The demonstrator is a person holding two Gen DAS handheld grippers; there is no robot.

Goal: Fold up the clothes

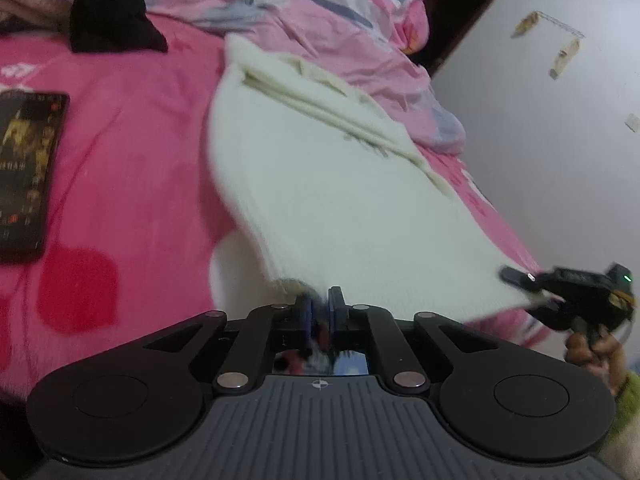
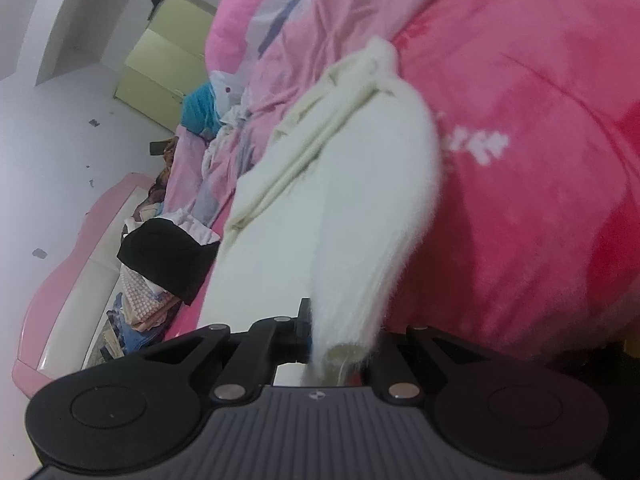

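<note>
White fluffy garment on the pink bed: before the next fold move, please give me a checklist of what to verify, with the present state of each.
1. Left gripper shut on the white fluffy garment edge: ok.
2. Right gripper shut on its other corner: ok.
3. Garment spread between both grippers: ok.
4. Far cream-trimmed end lying flat: not ok, it rests against the rumpled pink quilt.
5. Dark printed box and black folded cloth lying apart from the garment: ok.
6. Underside free of wrinkles: cannot tell.

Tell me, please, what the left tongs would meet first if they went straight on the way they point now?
The white garment they already pinch: the left tongs point along it. Beyond lies the pink quilt, though depth is unclear.
</note>
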